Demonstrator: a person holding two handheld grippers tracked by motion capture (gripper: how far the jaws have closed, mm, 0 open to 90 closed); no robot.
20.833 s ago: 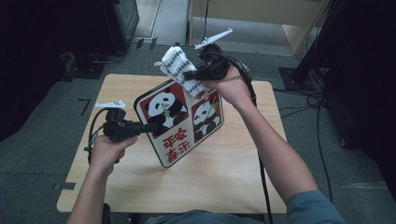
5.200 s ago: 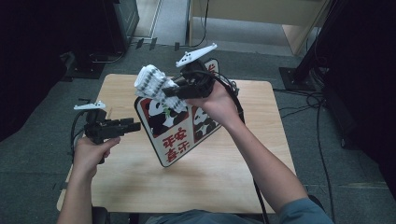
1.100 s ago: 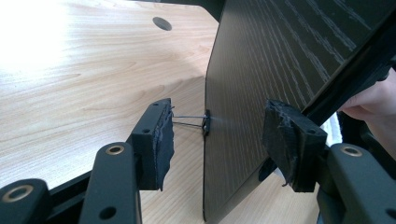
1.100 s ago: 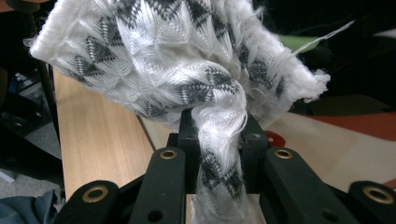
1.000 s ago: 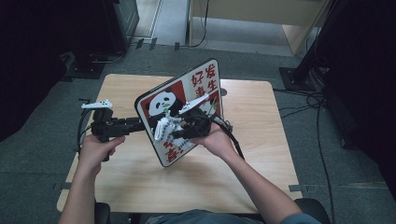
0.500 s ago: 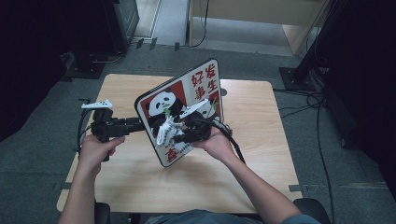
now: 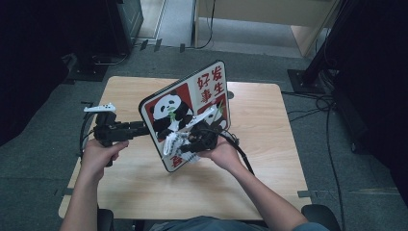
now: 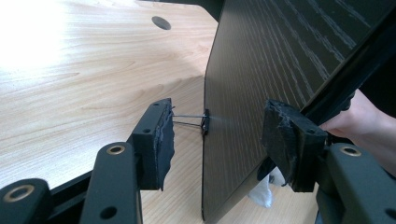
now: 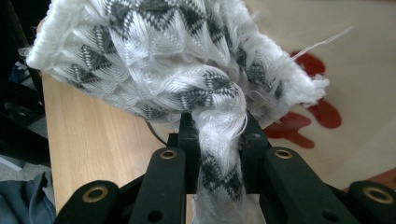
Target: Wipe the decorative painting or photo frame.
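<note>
Wiping looks like the job here, and the right gripper (image 9: 217, 140) has its jaws clamped tight on a wad of white-and-grey knitted cloth (image 9: 187, 65), which bunches out past the fingertips and sits against the printed face of the panda board (image 7: 185, 115), low down near the red characters.

Over on the other side, the left gripper (image 8: 215, 135) has its jaws either side of the board's edge. From the left gripper view the dark wood-grain back of the board sits between the pads, with a visible gap to the left pad (image 8: 159, 135), so it's hard to call that a firm pinch; honestly can't tell if the far pad is really pressing. The board stands tilted up off the wooden table (image 7: 269, 159), apparently resting on its bottom edge.

So the risks, as a guess:
- if the left hold is as loose as it looks, a hard push from the cloth could swing or tip the board backwards
- the bottom edge could skate across the smooth tabletop under sideways wiping
- the cloth has loose threads at its frayed end, and those could snag on the little metal clip thing (image 8: 204, 125) on the board's edge
- the cloth bunch could slip out of the jaws if it drags
</note>
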